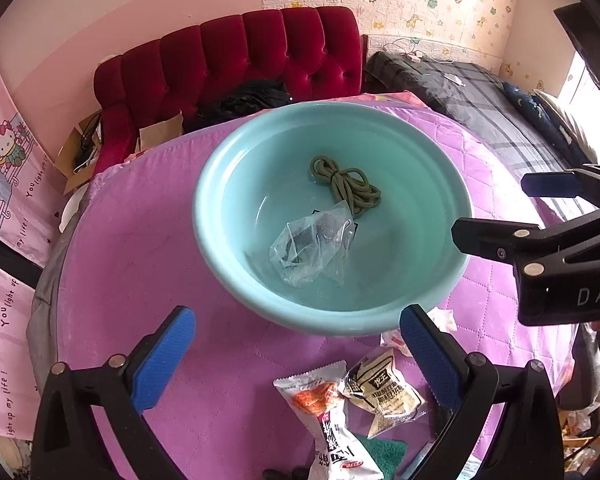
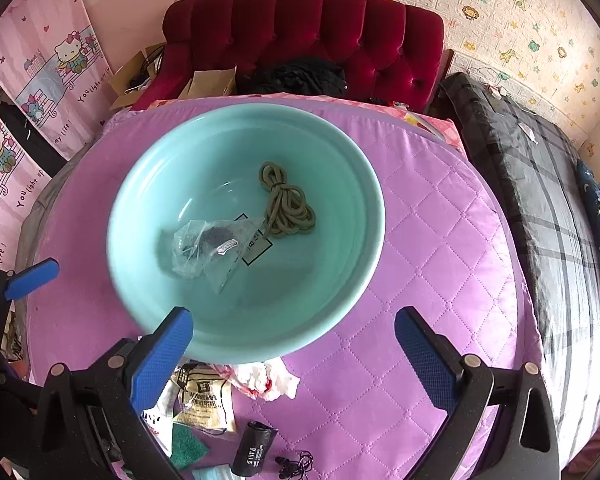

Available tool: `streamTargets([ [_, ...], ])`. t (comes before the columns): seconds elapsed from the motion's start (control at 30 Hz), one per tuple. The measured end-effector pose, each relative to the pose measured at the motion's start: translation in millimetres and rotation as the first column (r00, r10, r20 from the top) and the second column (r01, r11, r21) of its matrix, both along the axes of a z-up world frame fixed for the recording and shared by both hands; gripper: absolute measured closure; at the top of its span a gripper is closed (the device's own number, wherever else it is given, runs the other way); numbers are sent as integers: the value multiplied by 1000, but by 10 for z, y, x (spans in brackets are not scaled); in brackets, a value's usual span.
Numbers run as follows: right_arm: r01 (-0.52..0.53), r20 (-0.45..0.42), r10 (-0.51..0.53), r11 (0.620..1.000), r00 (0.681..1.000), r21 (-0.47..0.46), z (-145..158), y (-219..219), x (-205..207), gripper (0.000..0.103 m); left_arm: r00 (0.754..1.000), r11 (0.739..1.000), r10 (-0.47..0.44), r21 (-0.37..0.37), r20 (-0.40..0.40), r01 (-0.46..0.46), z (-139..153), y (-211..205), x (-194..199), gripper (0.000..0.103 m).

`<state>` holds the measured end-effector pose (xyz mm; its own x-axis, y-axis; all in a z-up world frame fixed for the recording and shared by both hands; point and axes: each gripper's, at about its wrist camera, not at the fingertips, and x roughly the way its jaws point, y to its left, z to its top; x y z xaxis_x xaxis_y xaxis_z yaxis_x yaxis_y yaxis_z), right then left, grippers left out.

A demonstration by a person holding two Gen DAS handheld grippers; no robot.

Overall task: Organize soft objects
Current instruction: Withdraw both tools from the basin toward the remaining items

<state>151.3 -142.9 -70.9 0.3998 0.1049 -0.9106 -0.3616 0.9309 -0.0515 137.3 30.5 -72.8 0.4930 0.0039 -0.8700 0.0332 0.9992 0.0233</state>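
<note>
A teal basin (image 1: 220, 184) (image 2: 140, 184) sits on the purple quilted table. In it lie a coiled green cord (image 1: 346, 184) (image 2: 286, 206) and a clear plastic bag (image 1: 314, 246) (image 2: 208, 246). My left gripper (image 1: 298, 344) is open and empty, near the basin's front rim. Below it lie a white and orange snack packet (image 1: 328, 412) and a beige packet (image 1: 384, 392) (image 2: 206, 400). My right gripper (image 2: 294, 344) is open and empty at the basin's front right rim; it also shows at the right of the left wrist view (image 1: 492, 212). Crumpled tissue (image 2: 268, 378) lies by the rim.
A green cloth (image 2: 186, 446), a black pouch (image 2: 254, 448) and black earphones (image 2: 296, 466) lie at the table's front. A red sofa (image 2: 300, 28) with dark clothes stands behind the table. A plaid-covered bed (image 2: 540, 184) is at the right. Cardboard boxes (image 1: 80, 148) are at the back left.
</note>
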Motion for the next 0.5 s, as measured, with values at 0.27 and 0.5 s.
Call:
streamTargets([
  [0.27, 1, -6, -1, 1000, 1000, 5, 77, -87, -306, 0, 999, 999, 40, 3, 18, -41, 101, 59, -382, 0],
  [0.5, -24, 1, 24, 1000, 1000, -8, 85, -140, -620, 0, 997, 998, 60, -15, 38, -59, 175, 64, -709, 0],
])
